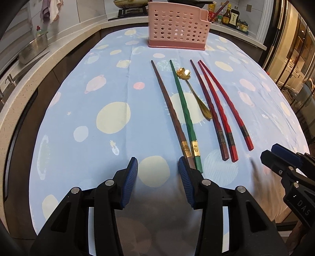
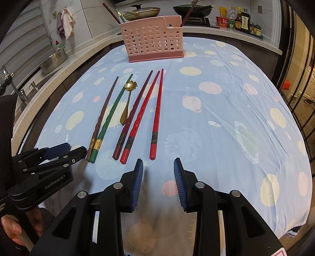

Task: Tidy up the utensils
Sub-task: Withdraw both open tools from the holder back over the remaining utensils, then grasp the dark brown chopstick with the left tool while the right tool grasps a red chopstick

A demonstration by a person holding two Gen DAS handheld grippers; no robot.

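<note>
Several chopsticks lie side by side on the blue patterned tablecloth [image 1: 88, 110]: a brown one [image 1: 169, 110], a green one [image 1: 185, 114], a dark red one [image 1: 208, 106] and two bright red ones [image 1: 226, 104]. A gold flower-handled spoon [image 1: 195, 94] lies between them. A pink perforated utensil holder [image 1: 177, 27] stands at the far edge and holds a few chopsticks [image 2: 112, 11]. My left gripper [image 1: 157, 171] is open, just short of the brown and green chopstick ends. My right gripper [image 2: 158, 169] is open, just short of the red chopstick [image 2: 156, 118] ends.
A counter runs around the table, with a metal pot [image 1: 33, 49] and sink tap [image 2: 11, 84] on the left, pans on a stove [image 2: 193, 9] behind, and sauce bottles [image 2: 240, 19] at the back right. Glass doors stand at the right.
</note>
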